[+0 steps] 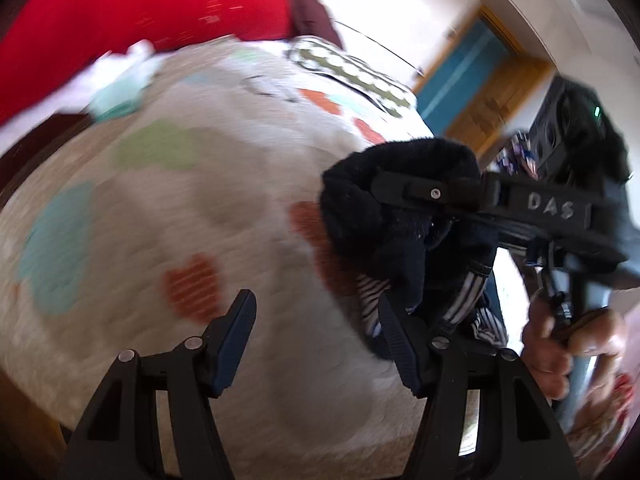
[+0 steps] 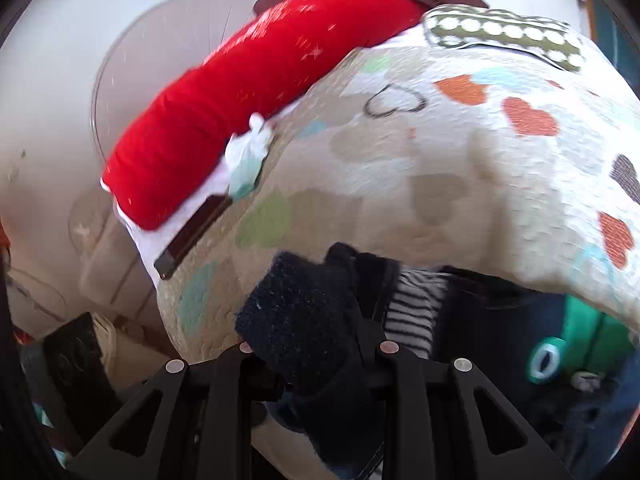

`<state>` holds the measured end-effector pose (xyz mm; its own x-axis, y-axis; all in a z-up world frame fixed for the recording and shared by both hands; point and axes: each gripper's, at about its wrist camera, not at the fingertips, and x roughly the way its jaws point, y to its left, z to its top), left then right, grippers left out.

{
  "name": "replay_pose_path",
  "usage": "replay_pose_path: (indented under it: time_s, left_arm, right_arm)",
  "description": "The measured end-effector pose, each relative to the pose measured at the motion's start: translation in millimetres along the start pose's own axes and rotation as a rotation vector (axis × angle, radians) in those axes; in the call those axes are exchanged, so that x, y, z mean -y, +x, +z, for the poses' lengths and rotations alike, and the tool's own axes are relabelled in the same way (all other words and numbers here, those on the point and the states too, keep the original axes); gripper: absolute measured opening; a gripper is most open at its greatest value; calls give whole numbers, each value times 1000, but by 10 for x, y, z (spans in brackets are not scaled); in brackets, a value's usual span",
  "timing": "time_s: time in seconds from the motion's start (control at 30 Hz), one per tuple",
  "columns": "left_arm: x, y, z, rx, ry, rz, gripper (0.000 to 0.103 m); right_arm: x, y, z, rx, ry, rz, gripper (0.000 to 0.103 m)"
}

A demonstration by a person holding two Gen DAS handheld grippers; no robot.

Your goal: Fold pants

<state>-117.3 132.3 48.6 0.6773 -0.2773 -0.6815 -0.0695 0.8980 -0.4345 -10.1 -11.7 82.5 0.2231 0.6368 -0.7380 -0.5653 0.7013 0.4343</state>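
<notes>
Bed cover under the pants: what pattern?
Cream quilted bed cover with orange, green, teal and tan hearts; right wrist view shows it best.

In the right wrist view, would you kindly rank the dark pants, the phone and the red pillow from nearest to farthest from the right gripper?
1. Dark pants: clamped in the right gripper.
2. Phone: upper left, at the bedspread's edge.
3. Red pillow: beyond the phone, along the bed's far side.

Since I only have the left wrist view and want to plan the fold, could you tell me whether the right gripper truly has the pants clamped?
Observer: Yes; its own camera shows the right gripper closed on the dark fleece pants, bunched between its fingers.
Operator: Is anything beside them that I miss?
Observer: A green item lies just right of them, past the edge of the heart-print blanket.
</notes>
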Motion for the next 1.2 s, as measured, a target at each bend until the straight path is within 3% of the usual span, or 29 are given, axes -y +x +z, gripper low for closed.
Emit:
replay_pose_path:
  time_s: [0.1,0.17,0.23,0.47,0.57,0.7,0.77,0.83,0.87,0.9,1.0,1.03,1.07,1.2]
  left_arm:
    - [323,213,72,-28,92,7,61]
    - [535,322,108,-58,142,9,32]
    - [725,386,123,-104,170,-12,20]
    - [1319,218,21,-58,270,14,20]
    - [1405,125,14,-39,265,6,20]
    - [1405,214,59,-66,249,44,21]
    - [1373,233,27,-91,233,53,23]
    - [1365,238,-5,-100,230,67,28]
    - [1358,249,-15,-100,232,73,31]
    - [1363,257,-23,-101,233,76,31]
    - [1401,376,-14,-116,242,68,33]
    - [1426,423,-23,-120,252,65,35]
    - [1456,514,-29,-127,266,69,37]
    - [1468,869,-116,-203,278,99,37]
  right_arm:
    - [227,-190,-96,36,61,34,25]
    - [364,-302,-155,61,97,55,25]
    - [498,-432,-224,94,124,64,25]
    - [971,-1054,-567,261,241,152,25]
    - [1120,-1296,-724,326,287,205,25]
    - [1286,-1460,-855,378,332,211,26]
    - [1474,-1476,-993,385,399,166,39]
    - [1699,-1475,-1139,365,487,22,58]
    - [1843,-1489,-1244,358,549,-61,58]
    - [1923,-1510,-1303,365,581,-80,58]
    - [2092,-1751,-1484,453,652,-50,57]
    - [2073,-1815,-1484,479,641,-42,51]
    - [2009,-1914,-1457,515,607,-8,45]
    - [1644,-1941,-1212,536,479,200,44]
